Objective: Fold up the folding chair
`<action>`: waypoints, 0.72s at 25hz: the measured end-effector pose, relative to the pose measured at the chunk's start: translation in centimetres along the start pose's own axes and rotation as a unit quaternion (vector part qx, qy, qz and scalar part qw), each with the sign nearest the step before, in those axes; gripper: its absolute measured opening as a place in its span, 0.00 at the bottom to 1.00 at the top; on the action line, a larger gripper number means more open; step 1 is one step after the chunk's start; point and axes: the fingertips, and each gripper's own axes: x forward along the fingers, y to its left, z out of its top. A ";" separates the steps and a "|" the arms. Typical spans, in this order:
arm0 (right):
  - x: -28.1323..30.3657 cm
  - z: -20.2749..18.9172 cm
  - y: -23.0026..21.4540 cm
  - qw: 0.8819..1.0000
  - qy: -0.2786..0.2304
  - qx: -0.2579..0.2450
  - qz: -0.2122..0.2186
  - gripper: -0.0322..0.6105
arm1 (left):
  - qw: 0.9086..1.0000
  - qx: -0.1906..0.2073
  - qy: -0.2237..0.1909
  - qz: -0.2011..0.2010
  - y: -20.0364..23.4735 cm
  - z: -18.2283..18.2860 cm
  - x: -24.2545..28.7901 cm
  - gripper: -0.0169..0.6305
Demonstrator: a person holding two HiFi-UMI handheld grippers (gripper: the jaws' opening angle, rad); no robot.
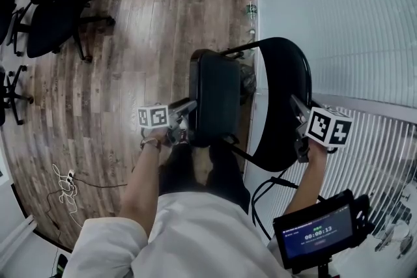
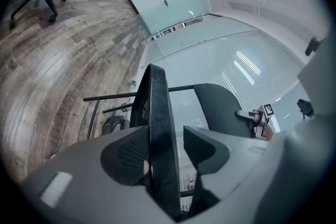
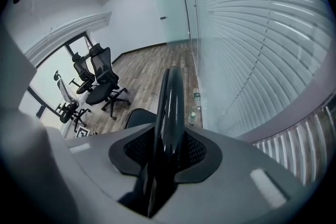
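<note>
The folding chair (image 1: 242,47) stands on the wood floor (image 1: 130,42) in the middle of the head view, close against the glass wall (image 1: 339,10) on the right. Judging by how it sits, the fold is well under way but not finished. The seat (image 1: 215,97) is already tipped up on edge, nearly vertical, yet a clear gap remains between it and the backrest (image 1: 283,107) to its right. What looks to be left is bringing the two panels together so the frame collapses flat.

The seat sits left of centre and the rounded backrest right of centre, each with a tool on its near edge. The left tool (image 2: 166,139) is partly closed around the seat's edge. One pad lies flat on the panel. The other jaw shows a sliver of light near its tip and seems to meet the seat deeper in. The right tool (image 3: 170,141) is clamped on the thin backrest rim, with both ribbed pads pressed to it.

A small bottle (image 1: 251,10) stands on the floor beyond the chair, by the wall.
</note>
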 end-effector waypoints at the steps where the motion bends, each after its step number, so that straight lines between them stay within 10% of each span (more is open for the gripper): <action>1: -0.1 0.1 0.0 1.000 0.000 -0.001 -0.001 0.22 | 1.000 0.003 0.001 -0.003 -0.4 0.0 0.2 0.33; 18: -0.3 0.6 1.2 0.998 -0.003 0.024 0.058 0.18 | 0.997 0.058 0.035 -0.038 -5.0 -1.2 4.2 0.32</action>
